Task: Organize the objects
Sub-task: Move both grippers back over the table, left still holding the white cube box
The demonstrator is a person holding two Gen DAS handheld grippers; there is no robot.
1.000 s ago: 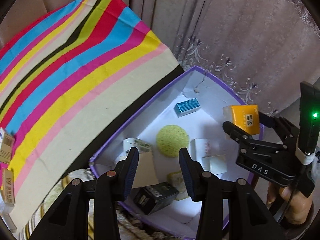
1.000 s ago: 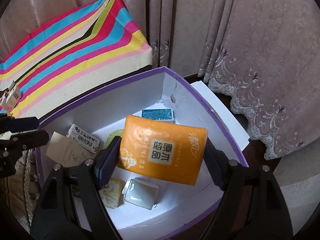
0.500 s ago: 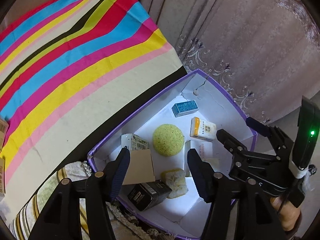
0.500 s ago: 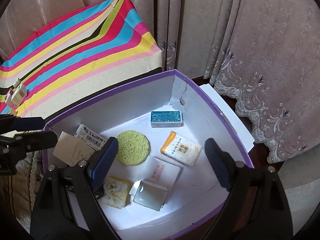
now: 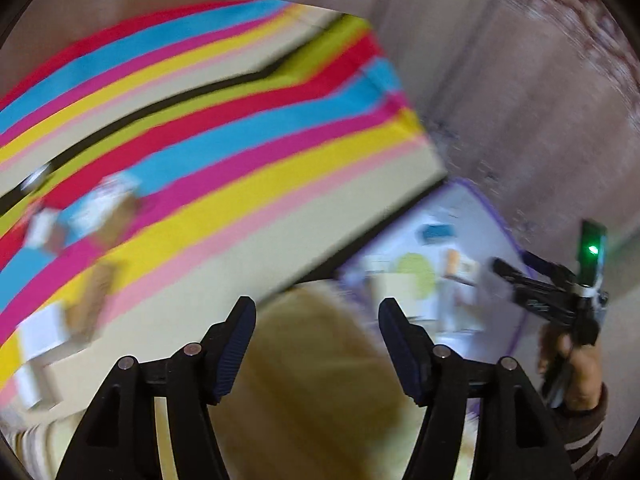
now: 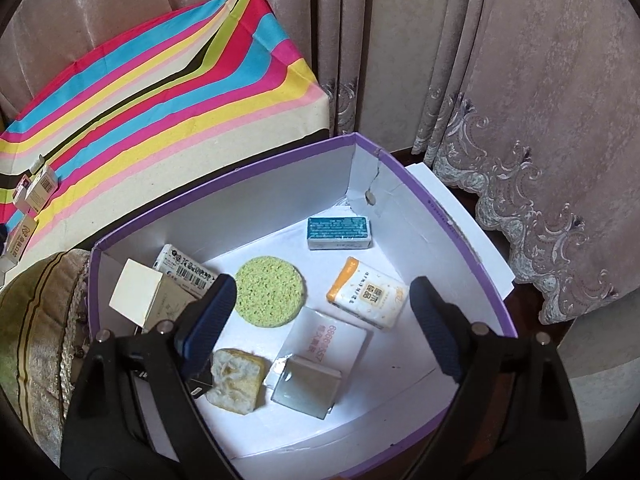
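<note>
Item: small boxes (image 5: pixel 92 216) left on the striped cloth (image 5: pixel 240 168), left of frame in your left wrist view.
Your left gripper (image 5: pixel 316 344), nearer them, has just been opening and carries nothing; your right gripper (image 6: pixel 320 320) hangs wide and bare over the purple box (image 6: pixel 460 224).

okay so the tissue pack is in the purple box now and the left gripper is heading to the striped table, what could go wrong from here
1. The small boxes left on the striped table sit close together near its edge; an open left gripper reaching for one could nudge a neighbour off.
2. The left wrist view is blurred, so aiming may be poor.
3. The purple box is crowded: a later drop could land on the tissue pack or the green sponge.
</note>
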